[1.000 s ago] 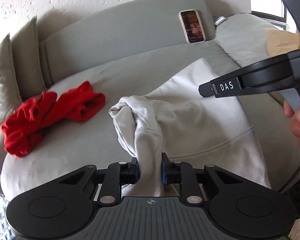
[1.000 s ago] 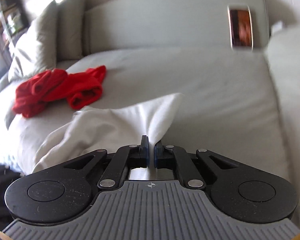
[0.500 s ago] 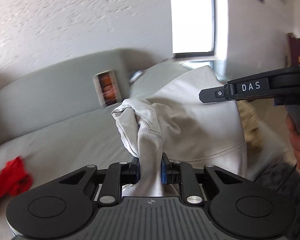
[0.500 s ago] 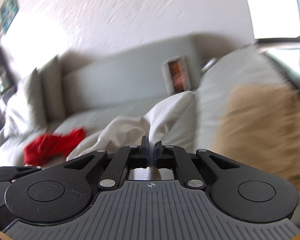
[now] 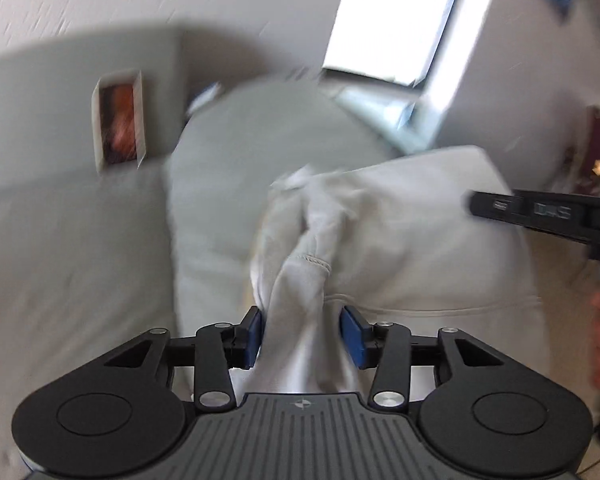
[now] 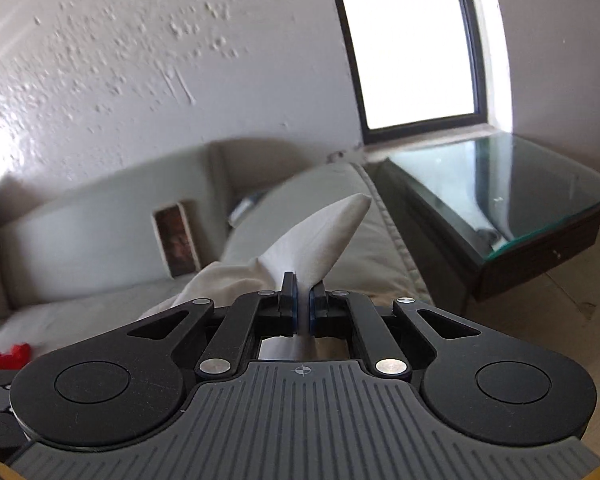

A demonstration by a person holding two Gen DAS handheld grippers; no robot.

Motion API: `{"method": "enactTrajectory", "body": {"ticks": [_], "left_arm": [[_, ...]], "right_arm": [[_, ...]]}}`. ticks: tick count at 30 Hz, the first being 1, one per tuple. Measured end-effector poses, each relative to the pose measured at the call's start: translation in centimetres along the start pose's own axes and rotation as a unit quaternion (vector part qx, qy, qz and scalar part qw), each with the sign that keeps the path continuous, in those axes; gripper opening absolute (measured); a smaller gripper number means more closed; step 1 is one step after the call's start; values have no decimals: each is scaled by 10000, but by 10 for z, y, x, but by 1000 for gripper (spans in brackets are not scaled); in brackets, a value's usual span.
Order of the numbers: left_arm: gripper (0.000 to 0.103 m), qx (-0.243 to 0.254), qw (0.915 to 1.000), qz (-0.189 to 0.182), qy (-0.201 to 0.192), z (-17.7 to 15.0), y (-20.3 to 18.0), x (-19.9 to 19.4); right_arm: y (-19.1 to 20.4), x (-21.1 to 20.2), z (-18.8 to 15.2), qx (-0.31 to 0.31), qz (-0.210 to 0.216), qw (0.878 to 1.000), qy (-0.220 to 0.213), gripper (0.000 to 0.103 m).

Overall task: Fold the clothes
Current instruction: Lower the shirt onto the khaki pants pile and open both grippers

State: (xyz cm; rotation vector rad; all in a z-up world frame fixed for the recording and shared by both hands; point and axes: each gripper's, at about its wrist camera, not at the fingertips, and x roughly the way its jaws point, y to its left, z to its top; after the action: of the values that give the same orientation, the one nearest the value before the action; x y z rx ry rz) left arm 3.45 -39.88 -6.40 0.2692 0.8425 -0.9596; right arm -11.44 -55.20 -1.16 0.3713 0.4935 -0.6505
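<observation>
Here the left gripper and right gripper, jaws opening with bunched cloth between them, present a pale grey cotton sweatshirt above the grey fabric sofa's arm, apparently releasing it there so it sits clear of the seat.

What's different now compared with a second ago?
Both claws swung the pale sweatshirt from the sofa seat toward the armrest by the window. The left claw and right claw are opening, cloth still between them. The phone stayed put.
</observation>
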Motion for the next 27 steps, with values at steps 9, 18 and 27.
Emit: {"method": "enactTrajectory", "body": {"ticks": [9,18,27], "left_arm": [[24,659,9815,-163,-1791,-54,-2,-78],[15,1039,9945,-92,-62,-47,-51,3],[48,736,9956,454,-356,-47,-54,-95]], "right_arm": [[-34,-45,-43,363,-117,9988,-290,58],[23,-59,-107,-751,300,9944,686,14],[32,-101,-82,-240,315,9975,584,49]]}}
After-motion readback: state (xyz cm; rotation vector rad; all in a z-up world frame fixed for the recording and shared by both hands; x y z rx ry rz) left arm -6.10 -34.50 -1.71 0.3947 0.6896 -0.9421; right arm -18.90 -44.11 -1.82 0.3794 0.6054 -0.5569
